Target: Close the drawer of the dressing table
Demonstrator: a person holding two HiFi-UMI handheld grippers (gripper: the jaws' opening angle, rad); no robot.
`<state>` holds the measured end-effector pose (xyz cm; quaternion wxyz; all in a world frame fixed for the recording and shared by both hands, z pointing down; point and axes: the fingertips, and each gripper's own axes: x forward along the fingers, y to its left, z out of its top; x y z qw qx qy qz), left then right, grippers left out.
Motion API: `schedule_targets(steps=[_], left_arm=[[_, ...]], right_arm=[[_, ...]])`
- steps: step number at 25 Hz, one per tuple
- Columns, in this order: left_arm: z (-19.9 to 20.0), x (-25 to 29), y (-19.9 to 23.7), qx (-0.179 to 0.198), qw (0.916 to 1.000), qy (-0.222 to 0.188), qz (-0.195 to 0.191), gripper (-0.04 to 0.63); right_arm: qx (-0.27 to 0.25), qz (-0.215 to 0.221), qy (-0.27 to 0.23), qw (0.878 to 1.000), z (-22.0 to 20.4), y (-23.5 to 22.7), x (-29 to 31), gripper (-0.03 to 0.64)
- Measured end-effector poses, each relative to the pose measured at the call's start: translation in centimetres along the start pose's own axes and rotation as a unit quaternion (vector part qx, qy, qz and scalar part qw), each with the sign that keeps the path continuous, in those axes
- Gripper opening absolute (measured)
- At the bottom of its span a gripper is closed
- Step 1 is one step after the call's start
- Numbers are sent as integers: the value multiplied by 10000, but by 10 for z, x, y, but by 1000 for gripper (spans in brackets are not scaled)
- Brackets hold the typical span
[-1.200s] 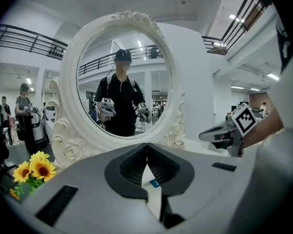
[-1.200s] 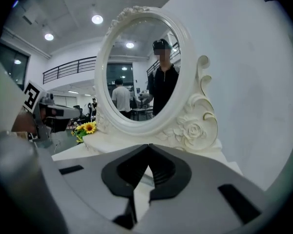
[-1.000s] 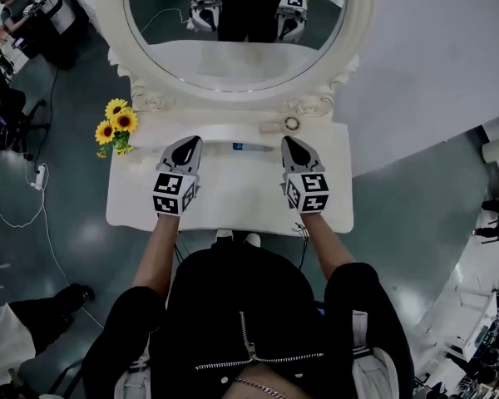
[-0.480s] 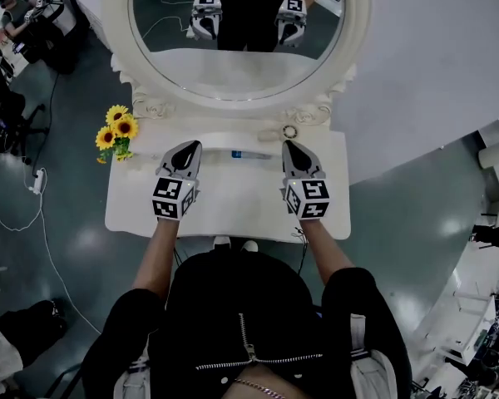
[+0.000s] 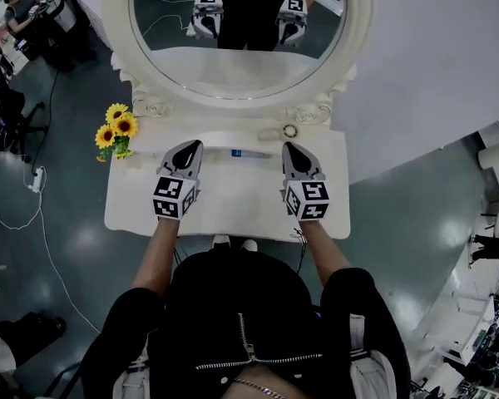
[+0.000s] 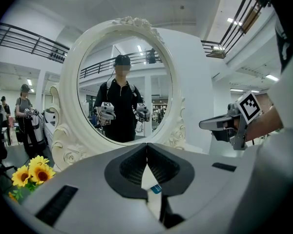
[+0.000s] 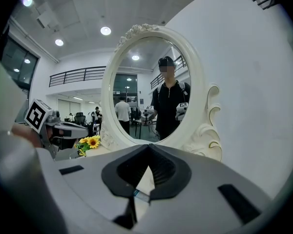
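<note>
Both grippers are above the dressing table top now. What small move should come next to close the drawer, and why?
Probably bring one gripper back and down past the front edge of the tabletop. The left gripper and right gripper are shut, empty and above the top. No drawer front shows from above, so it likely sits under that edge.

Found no readable word, brand or number. Below the mirror (image 5: pixel 237 96), saw only black-and-white square markers on the left gripper (image 5: pixel 190 145) and the right gripper (image 5: pixel 290 146) (coded patterns, no letters or digits), repeated small in the mirror's glass. Just in front of the mirror, noted a blue label on a small white tube (image 5: pixel 248 153), too small to read.
</note>
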<state>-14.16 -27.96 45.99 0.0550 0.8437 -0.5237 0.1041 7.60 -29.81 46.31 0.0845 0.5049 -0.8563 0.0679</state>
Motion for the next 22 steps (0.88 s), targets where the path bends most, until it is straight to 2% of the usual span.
schedule_targets(steps=[22], left_arm=[[-7, -1, -5, -13, 10000, 46, -48, 21]], right_arm=[[-26, 51, 42, 10000, -6, 7, -4, 5]])
